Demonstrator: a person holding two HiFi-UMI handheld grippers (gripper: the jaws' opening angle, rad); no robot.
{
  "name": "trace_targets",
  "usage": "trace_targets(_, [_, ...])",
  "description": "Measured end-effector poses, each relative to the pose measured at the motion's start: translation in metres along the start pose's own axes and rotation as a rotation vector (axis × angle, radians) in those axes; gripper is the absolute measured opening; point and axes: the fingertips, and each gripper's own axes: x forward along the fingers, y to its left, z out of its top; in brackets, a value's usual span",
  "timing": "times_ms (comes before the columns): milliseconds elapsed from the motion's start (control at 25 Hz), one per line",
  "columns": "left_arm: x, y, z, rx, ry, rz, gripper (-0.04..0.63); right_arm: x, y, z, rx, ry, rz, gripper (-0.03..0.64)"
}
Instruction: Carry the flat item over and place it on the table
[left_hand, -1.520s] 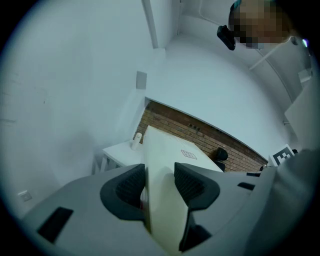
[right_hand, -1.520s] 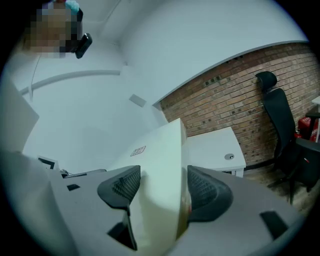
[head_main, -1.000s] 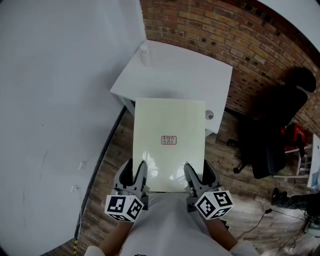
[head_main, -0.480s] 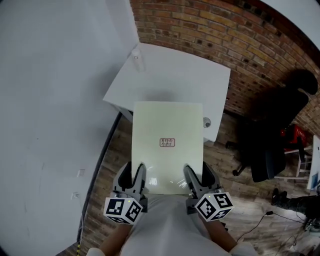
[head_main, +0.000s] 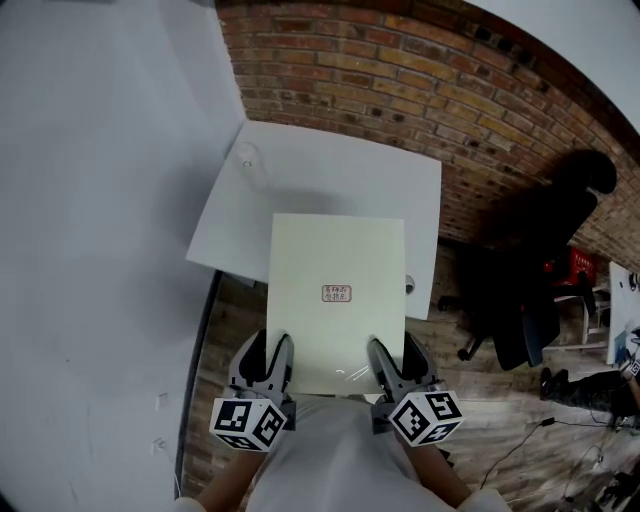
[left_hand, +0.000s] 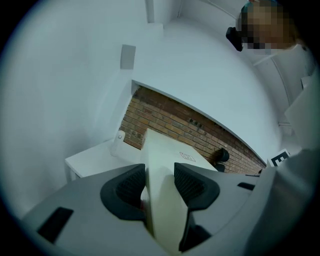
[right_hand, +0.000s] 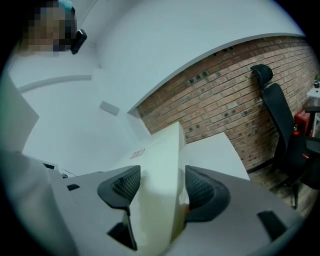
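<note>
A pale cream flat board (head_main: 336, 300) with a small red-printed label at its middle is held level in the air, its far half over the white table (head_main: 300, 185). My left gripper (head_main: 278, 352) is shut on the board's near left corner, and my right gripper (head_main: 381, 354) is shut on its near right corner. In the left gripper view the board (left_hand: 162, 170) stands edge-on between the dark pads (left_hand: 129, 187). The right gripper view shows the same board (right_hand: 160, 175) clamped between its pads (right_hand: 200, 189), with the table (right_hand: 215, 152) beyond.
A small clear bottle (head_main: 246, 156) stands at the table's far left corner. A brick wall (head_main: 420, 90) runs behind the table and a white wall (head_main: 90, 200) lies to the left. A black office chair (head_main: 520, 290) stands on the wood floor at the right.
The board and both grippers have come forward toward the table; the board's far half now overlaps the tabletop. Both grips are unchanged.
</note>
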Motion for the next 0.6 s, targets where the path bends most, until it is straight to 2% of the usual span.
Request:
trace_targets(120, [0.029,0.029,0.018,-0.018,0.041,-0.033,0.19,0.033,0.01,0.006,0.019,-0.007,-0.049,0.29])
trace_targets(240, [0.058,0.05,0.044,0.022,0.055,-0.061,0.181,0.065,0.024,0.018,0.001,-0.027,-0.097,0.29])
trace_targets(400, [0.097,0.064,0.072,0.063,0.06,-0.122,0.179,0.098,0.028,0.037,-0.012,-0.075,-0.169,0.29])
trace_targets(600, [0.138,0.07,0.091,0.081,0.068,-0.153,0.179,0.128,0.021,0.058,-0.003,-0.103,-0.196,0.29])
